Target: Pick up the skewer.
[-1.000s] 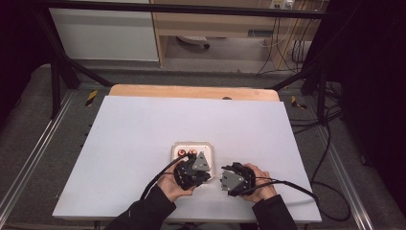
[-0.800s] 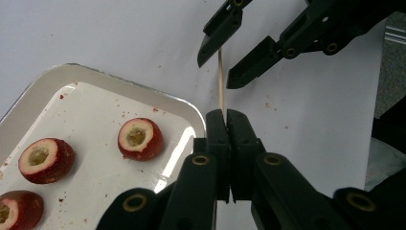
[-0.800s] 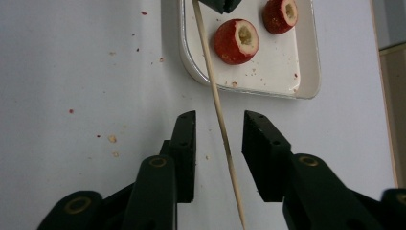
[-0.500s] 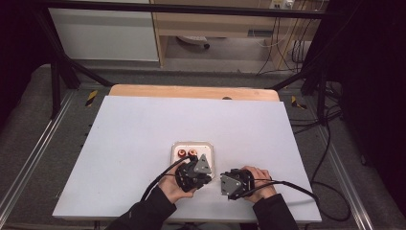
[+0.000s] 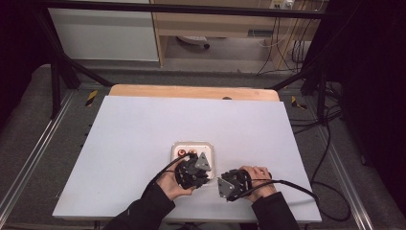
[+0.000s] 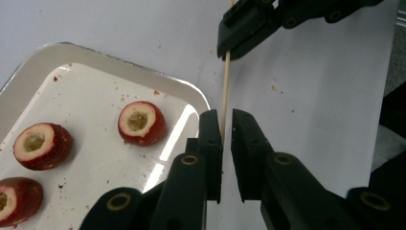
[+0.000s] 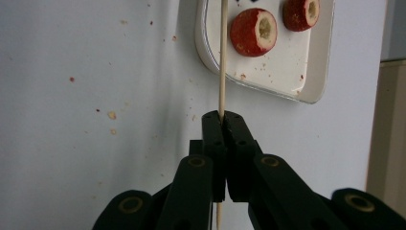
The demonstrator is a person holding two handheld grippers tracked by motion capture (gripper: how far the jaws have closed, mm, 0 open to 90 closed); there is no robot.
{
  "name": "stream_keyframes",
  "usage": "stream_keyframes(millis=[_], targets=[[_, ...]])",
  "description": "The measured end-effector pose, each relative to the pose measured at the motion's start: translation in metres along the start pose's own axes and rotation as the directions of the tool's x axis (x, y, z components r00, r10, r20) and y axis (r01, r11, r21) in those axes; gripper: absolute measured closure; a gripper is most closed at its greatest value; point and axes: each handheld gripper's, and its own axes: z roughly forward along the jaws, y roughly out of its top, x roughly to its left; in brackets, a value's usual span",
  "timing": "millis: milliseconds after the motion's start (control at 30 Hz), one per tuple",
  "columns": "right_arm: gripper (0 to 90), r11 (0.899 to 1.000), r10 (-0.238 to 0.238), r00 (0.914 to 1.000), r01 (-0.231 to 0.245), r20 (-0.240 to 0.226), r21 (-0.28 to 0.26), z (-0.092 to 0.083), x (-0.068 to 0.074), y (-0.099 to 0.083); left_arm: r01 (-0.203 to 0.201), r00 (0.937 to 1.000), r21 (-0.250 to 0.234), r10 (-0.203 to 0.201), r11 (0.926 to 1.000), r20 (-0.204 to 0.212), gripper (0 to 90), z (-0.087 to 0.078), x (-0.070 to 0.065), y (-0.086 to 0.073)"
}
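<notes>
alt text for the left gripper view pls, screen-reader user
A thin wooden skewer stands in the narrow gap between the left gripper's slightly parted black jaws, its upper part clamped by the right gripper above. To the left, a white rounded tray holds three cored red fruit pieces amid crumbs.

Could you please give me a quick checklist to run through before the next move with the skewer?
1. Right gripper shut on the skewer: ok.
2. Left gripper closed on the skewer: not ok, jaws apart around it.
3. Skewer straight, unbroken: ok.
4. Cored red fruits resting in the white tray: ok.
5. Skewer tip condition: cannot tell.
</notes>
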Motion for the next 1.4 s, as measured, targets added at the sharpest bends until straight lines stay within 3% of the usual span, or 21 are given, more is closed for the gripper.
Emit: stream_keyframes(millis=[133,333,467,700,800,933,967,1033,1067,1100,1133,1167,1200,1267,1300,1333,1400], targets=[[89.1,0.999,-0.024,0.9997,0.024,0.001,0.027,0.001,0.000,0.005,0.014,0.9997,0.063,-0.015,0.9979,0.017,81.4,0.004,0.004,0.003],[89.0,0.995,-0.087,0.9960,0.086,0.017,0.055,0.000,-0.002,0.013,0.009,0.9997,0.118,-0.012,0.9930,0.022,86.8,0.010,0.005,0.010],[88.9,0.990,-0.127,0.9916,0.125,0.025,0.072,-0.002,-0.001,0.016,0.001,0.9997,0.139,-0.005,0.9902,0.026,87.8,0.013,0.003,0.013],[88.8,0.990,-0.127,0.9912,0.124,0.036,0.074,-0.003,0.001,0.016,-0.006,1.0000,0.154,0.005,0.9881,0.006,88.4,0.015,0.000,0.013],[87.3,0.992,-0.110,0.9932,0.107,0.039,0.064,-0.003,0.000,0.016,-0.011,0.9999,0.158,0.011,0.9874,0.003,88.8,0.014,0.000,0.013],[75.5,0.998,-0.053,0.9970,0.050,0.057,0.044,-0.005,-0.002,0.014,-0.016,0.9997,0.165,0.020,0.9861,-0.017,88.8,0.012,0.000,0.011],[68.3,1.000,0.013,0.9982,-0.014,0.058,0.018,-0.007,-0.005,0.010,-0.011,0.9997,0.154,0.014,0.9880,-0.019,88.8,0.011,0.000,0.009],[64.1,0.999,0.032,0.9975,-0.032,0.063,0.002,-0.008,-0.007,0.007,0.001,0.9996,0.138,0.003,0.9905,-0.029,88.8,0.008,0.001,0.005],[54.8,0.994,0.108,0.9918,-0.106,0.069,-0.020,-0.011,-0.010,-0.001,0.003,0.9994,0.138,0.002,0.9905,-0.035,88.8,0.005,0.003,0.003],[54.8,0.994,0.108,0.9918,-0.106,0.069,-0.020,-0.011,-0.010,-0.001,0.009,0.9992,0.132,-0.003,0.9912,-0.040,88.8,0.003,0.004,0.001],[50.1,0.982,0.184,0.9800,-0.181,0.075,-0.042,-0.012,-0.010,-0.005,0.015,0.9990,0.126,-0.009,0.9919,-0.043,88.8,0.002,0.005,-0.002],[41.3,0.955,0.293,0.9526,-0.287,0.084,-0.076,-0.013,-0.012,-0.014,0.016,0.9987,0.127,-0.010,0.9917,-0.049,88.8,0.000,0.006,-0.004],[38.0,0.932,0.357,0.9309,-0.350,0.078,-0.093,-0.013,-0.013,-0.019,0.022,0.9984,0.124,-0.015,0.9921,-0.054,88.8,-0.002,0.008,-0.006],[31.0,0.877,0.473,0.8800,-0.466,0.044,-0.117,-0.012,-0.015,-0.029,0.035,0.9977,0.116,-0.028,0.9926,-0.061,88.7,-0.004,0.009,-0.011],[29.3,0.853,0.514,0.8574,-0.506,0.033,-0.126,-0.011,-0.015,-0.034,0.040,0.9974,0.108,-0.033,0.9933,-0.064,88.7,-0.006,0.010,-0.013],[26.7,0.826,0.555,0.8319,-0.547,0.021,-0.135,-0.009,-0.015,-0.038,0.047,0.9970,0.098,-0.040,0.9941,-0.066,88.7,-0.007,0.011,-0.016],[23.3,0.759,0.640,0.7684,-0.635,-0.016,-0.146,-0.006,-0.014,-0.048,0.062,0.9956,0.078,-0.056,0.9951,-0.075,88.7,-0.011,0.011,-0.021]])
